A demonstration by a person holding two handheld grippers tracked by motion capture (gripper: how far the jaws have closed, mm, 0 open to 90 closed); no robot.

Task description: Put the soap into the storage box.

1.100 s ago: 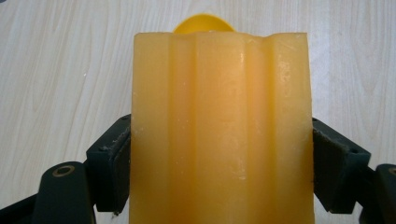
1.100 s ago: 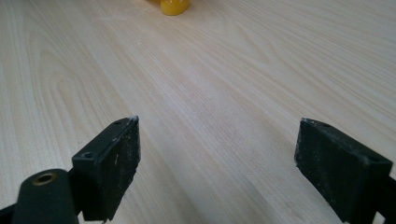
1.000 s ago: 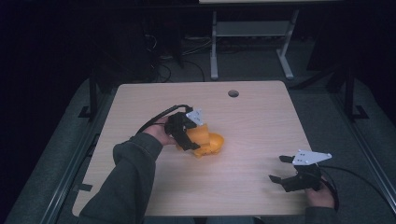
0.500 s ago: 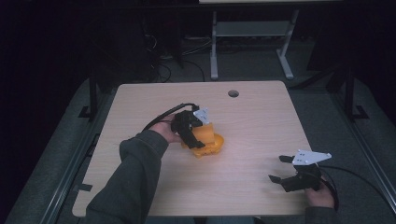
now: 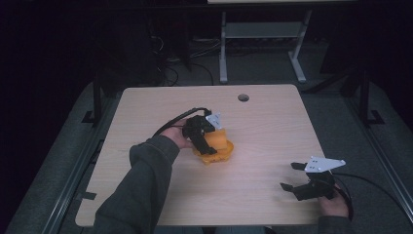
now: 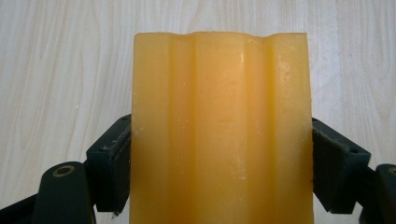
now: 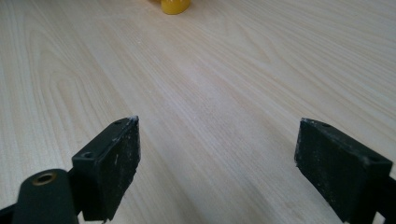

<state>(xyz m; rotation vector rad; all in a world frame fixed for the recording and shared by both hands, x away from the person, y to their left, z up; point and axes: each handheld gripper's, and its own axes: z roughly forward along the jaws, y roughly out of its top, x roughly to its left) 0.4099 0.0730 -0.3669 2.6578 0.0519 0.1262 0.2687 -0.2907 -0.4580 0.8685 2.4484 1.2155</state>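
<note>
The pale wood-grain counter (image 5: 272, 131), with a round hole (image 5: 243, 97) near its far edge, stood in a dark room on grey carpet. Near its middle, the left gripper (image 5: 207, 144) clamped an orange ribbed block (image 6: 219, 130) between both jaws. The right gripper (image 5: 292, 176) rested near the right front corner, jaws spread wide, holding nothing.

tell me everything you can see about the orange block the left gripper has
The orange block is a waxy, translucent yellow-orange piece with shallow lengthwise grooves and a wavy top edge. The left gripper has its black jaws pressed against the block's two sides. In the high view the block sits near the middle of the wooden table, over a rounder orange part; whether they are one piece is unclear.
</note>
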